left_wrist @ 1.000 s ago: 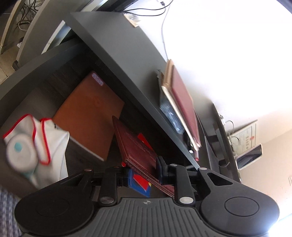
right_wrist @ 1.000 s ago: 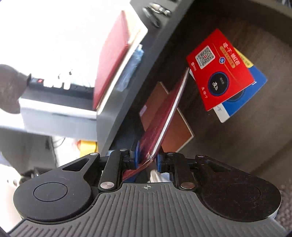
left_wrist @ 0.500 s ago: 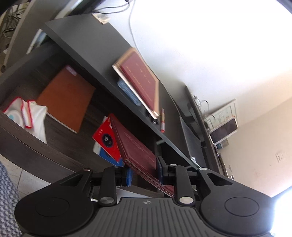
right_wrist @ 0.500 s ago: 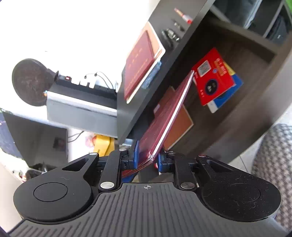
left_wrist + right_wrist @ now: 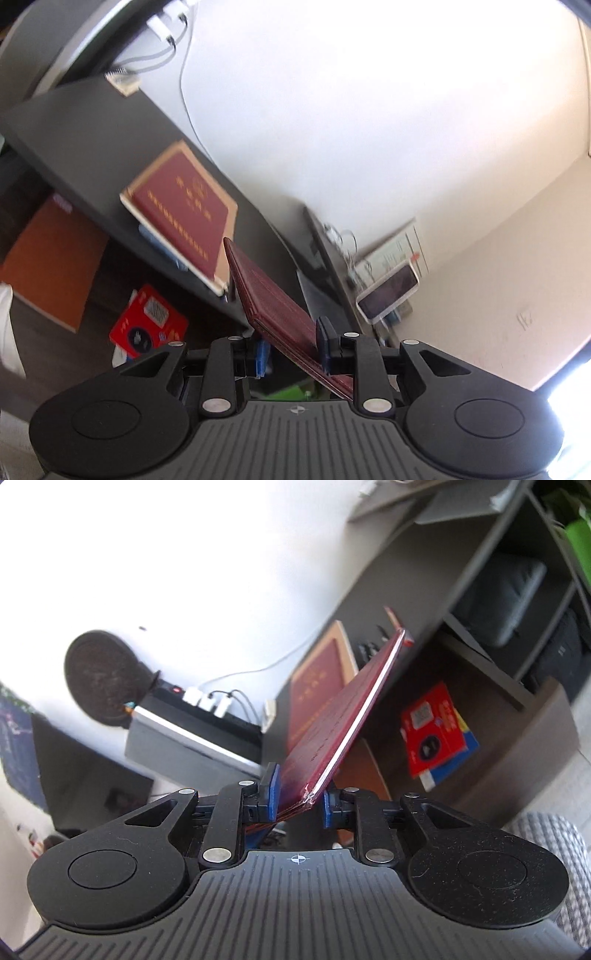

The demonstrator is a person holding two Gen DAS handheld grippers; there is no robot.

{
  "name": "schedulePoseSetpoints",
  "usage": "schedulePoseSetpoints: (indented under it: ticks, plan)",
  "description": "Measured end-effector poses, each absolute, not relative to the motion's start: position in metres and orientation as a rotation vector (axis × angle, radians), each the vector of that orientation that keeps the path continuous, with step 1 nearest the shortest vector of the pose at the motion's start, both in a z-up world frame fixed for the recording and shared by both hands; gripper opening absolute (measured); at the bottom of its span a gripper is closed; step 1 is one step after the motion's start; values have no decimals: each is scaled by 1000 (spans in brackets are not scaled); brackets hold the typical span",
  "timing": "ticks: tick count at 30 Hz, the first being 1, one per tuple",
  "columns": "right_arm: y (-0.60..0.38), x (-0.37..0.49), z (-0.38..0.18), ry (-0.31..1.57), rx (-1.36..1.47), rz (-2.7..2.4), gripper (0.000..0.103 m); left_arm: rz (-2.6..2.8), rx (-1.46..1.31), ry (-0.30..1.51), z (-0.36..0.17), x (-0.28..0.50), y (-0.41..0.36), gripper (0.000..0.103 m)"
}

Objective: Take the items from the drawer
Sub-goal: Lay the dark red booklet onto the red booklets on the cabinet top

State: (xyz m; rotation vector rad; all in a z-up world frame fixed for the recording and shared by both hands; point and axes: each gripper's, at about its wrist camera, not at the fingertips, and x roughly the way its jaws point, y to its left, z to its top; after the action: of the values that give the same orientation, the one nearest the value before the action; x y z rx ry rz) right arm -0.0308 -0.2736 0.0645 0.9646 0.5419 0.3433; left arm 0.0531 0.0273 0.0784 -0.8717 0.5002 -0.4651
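A thin dark red book (image 5: pixel 273 302) (image 5: pixel 332 720) is held up between both grippers, level with the dark desk top (image 5: pixel 92 140). My left gripper (image 5: pixel 291 349) is shut on one lower corner. My right gripper (image 5: pixel 300 799) has the other corner between its blue pads (image 5: pixel 271 792); its jaws are opening, with the book still wedged there. Below lies the open drawer (image 5: pixel 517 760) holding an orange notebook (image 5: pixel 48 266), a red card packet (image 5: pixel 147 321) (image 5: pixel 432 731) on a blue one, and a white cloth (image 5: pixel 7 325).
A red-covered book (image 5: pixel 181 206) (image 5: pixel 317 690) tops a small stack on the desk. A power strip (image 5: pixel 207 701) and a round dark object (image 5: pixel 103 675) stand at the back. A phone on a stand (image 5: pixel 388 295) and shelves with black bags (image 5: pixel 498 590) lie to the right.
Both grippers have risen with the dark red book, from down in the drawer to above the desk edge. The drawer's contents have dropped lower in both views.
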Motion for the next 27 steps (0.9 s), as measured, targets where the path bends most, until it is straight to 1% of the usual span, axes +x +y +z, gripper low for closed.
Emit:
schedulePoseSetpoints:
  ticks: [6,11,14,19,23,27]
  plan:
    - [-260,51,72,535,913,476,24,-344,-875,440,72,97,49,23]
    - [-245,121,55,564,936,546,24,-266,-878,458,49,131,58,24]
    - [-242,154,31,610,1002,564,24,-261,-882,483,35,151,58,24]
    - [-242,192,1,645,1059,508,25,-272,-888,504,24,194,56,24]
    - [-242,215,-3,630,1071,476,25,-266,-893,515,22,230,57,24]
    - [-234,237,-1,612,1050,451,26,-255,-874,514,20,242,56,24]
